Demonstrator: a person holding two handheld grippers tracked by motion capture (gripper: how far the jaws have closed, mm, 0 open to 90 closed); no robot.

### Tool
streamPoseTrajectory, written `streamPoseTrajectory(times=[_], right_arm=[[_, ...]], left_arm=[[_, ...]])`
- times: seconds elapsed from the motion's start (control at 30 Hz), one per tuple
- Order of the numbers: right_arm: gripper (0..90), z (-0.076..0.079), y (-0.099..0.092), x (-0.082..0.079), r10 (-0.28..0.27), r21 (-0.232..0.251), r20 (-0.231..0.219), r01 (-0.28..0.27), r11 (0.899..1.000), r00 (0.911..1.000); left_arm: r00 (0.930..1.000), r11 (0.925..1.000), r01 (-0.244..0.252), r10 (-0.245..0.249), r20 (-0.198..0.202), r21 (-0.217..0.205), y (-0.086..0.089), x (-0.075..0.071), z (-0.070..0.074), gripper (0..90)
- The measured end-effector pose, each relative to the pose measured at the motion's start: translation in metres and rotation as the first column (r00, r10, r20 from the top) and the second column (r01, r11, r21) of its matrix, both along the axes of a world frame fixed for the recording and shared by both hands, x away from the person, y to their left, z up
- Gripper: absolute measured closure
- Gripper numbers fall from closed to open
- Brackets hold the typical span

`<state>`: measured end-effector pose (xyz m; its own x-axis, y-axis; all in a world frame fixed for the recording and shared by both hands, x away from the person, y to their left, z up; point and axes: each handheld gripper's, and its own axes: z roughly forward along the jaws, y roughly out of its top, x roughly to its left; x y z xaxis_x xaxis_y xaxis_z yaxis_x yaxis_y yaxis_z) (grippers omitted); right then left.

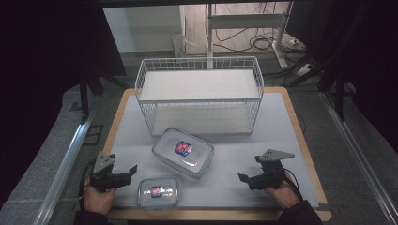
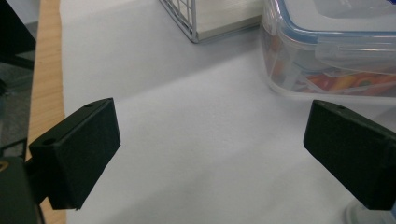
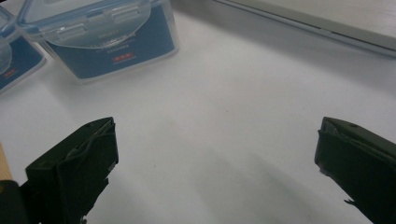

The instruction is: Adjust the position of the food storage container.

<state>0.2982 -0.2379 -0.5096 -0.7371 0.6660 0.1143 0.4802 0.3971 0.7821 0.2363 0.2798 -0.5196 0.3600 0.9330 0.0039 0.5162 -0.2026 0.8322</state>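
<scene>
While both tongs, left gripper (image 1: 123, 172) and right gripper (image 1: 248, 180), held open and empty beside large box (image 1: 183, 152), approach judged underway; grasp needed next.

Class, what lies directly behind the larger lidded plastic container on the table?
Behind the larger container stands the white wire basket, a pale board inside. The container hides part of the basket's lower front edge.

Tool (image 3: 215, 163) jaws wide apart; lidded container (image 3: 107, 37) ahead.

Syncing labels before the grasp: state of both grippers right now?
Left gripper: open, jaws wide apart, holding nothing.
Right gripper: open, jaws wide apart, holding nothing.
</scene>
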Motion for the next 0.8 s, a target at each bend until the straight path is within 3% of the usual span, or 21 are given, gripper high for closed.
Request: streamPoseTrajectory(times=[0.17,0.3,0.63,0.8], right_arm=[[0.0,-0.0002,-0.0004,0.0005,-0.001,-0.01,0.01,0.002,1.0,0.9999],[0.0,0.0009,0.0009,-0.0002,0.011,-0.018,0.021,-0.011,1.0,0.9997],[0.0,-0.0004,0.0059,-0.0013,0.032,-0.034,0.003,-0.032,0.999,0.9995],[0.0,0.0,0.0074,-0.0015,0.035,-0.038,0.008,-0.035,0.999,0.9994]], left_arm=[[0.9996,0.9996,0.026,-0.026,-0.004,-0.013,-0.0021,0.001,-0.0039,2.3],[0.9986,0.997,0.051,-0.051,-0.012,-0.059,-0.0023,0.0021,-0.0039,2.5],[0.9975,0.9968,0.052,-0.055,-0.045,-0.06,-0.0042,0.0046,-0.0057,2.8],[0.9976,0.9943,0.044,-0.049,-0.049,-0.098,-0.0007,0.0071,-0.006,2.5]])
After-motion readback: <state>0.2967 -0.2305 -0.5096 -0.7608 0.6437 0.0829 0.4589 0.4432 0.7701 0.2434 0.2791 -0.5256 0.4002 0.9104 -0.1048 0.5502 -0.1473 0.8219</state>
